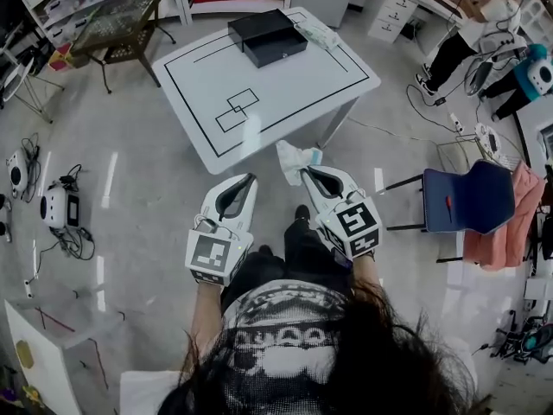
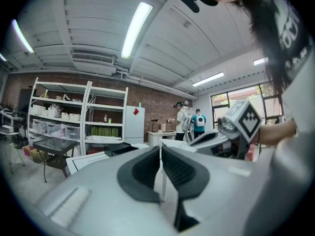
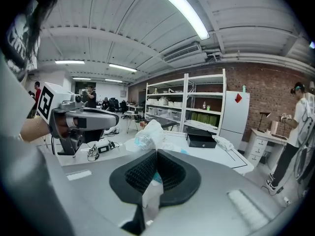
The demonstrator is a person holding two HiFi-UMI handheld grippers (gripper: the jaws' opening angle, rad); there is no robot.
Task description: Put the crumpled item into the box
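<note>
My right gripper (image 1: 304, 174) is shut on a crumpled white and blue plastic item (image 1: 293, 158), held in the air short of the near edge of the white table (image 1: 216, 85). In the right gripper view the crumpled item (image 3: 147, 134) bulges out past the closed jaws. An open black box (image 1: 268, 37) stands at the table's far end, also seen in the right gripper view as the box (image 3: 202, 139). The left gripper (image 1: 250, 180) hangs beside the right one, shut with nothing in it; its pads (image 2: 173, 167) meet.
A second crumpled plastic wrapper (image 1: 318, 33) lies right of the box. A blue chair (image 1: 467, 199) stands to the right, a dark mesh table (image 1: 121, 24) at the back left. Cables and devices (image 1: 56, 207) lie on the floor at left. People stand at the far right (image 3: 295, 127).
</note>
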